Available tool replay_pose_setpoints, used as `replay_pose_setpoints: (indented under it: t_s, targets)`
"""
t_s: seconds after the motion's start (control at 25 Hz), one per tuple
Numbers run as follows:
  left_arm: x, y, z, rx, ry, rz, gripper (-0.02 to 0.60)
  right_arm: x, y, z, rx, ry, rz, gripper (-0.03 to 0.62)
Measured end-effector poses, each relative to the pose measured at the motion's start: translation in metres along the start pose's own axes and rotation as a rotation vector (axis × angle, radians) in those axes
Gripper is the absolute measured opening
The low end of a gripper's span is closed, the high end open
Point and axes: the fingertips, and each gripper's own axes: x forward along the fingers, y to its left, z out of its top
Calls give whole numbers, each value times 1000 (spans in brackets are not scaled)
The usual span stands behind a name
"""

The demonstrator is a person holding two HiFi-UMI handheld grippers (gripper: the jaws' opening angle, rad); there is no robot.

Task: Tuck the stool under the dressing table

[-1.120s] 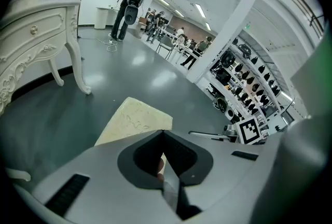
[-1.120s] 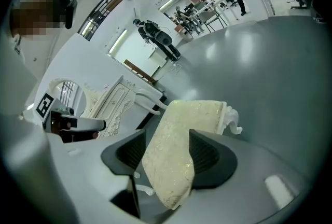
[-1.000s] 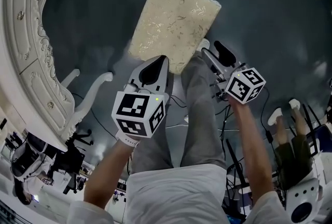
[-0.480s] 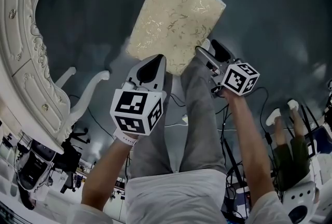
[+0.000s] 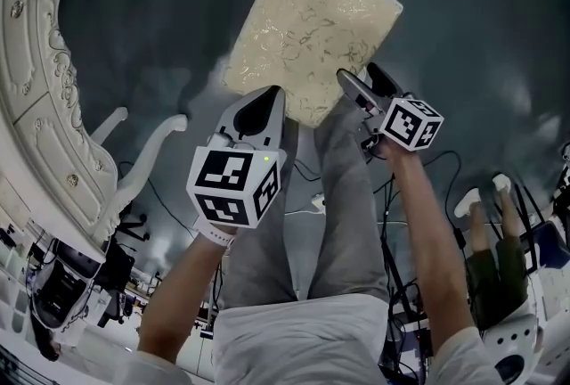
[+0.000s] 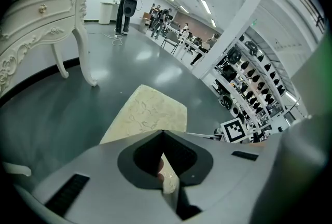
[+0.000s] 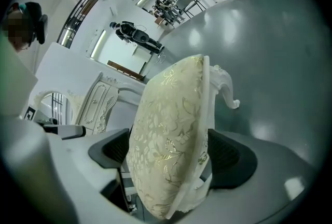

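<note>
Head view, looking steeply down: shows the stool (image 5: 312, 27) upright on the dark grey floor (image 5: 463, 18), its cream patterned cushion facing up. Places the white carved dressing table (image 5: 44, 107) well apart from the stool, off its left side, with bare floor between them. Finds both grippers at the stool's near edge: the left gripper (image 5: 267, 96) touching near the left corner, and the right gripper (image 5: 367, 82) at the right corner, one jaw over the cushion and one outside it. Shows grey trouser legs (image 5: 343, 196) just on the near side of the stool, and cables (image 5: 307, 196) on the floor beside them.

Left gripper view: shows the jaws drawn narrow, tips together at the stool's near edge, with a cream sliver of cushion pinched between the pads. Shows the rest of the cushion stretching away beyond the tips, the dressing table off the stool's left side and well apart from it, and shelving racks (image 6: 254, 83) far off the stool's right side.

Right gripper view: shows the jaws spread wide, having just been opening, with the stool's cushion edge and white frame between them. Shows one pad just clear of the frame and the other partly hidden behind the cushion. Shows a curved white leg (image 7: 227, 88) jutting from the frame, and the dressing table beyond the stool
</note>
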Motion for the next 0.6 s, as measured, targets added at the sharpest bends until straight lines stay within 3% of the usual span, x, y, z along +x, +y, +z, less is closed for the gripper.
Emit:
replay_pose_setpoints:
  t_s: [0.44, 0.52, 0.6]
  targets:
    - [-4, 21, 1, -26, -19, -2, 2, 29, -16, -9, 45, 5, -82, 467]
    - [-5, 25, 0, -30, -23, -3, 2, 35, -18, -7, 19, 32, -97, 416]
    - [-6, 29, -2, -31, -24, -3, 2, 37, -20, -8, 7, 72, -96, 414]
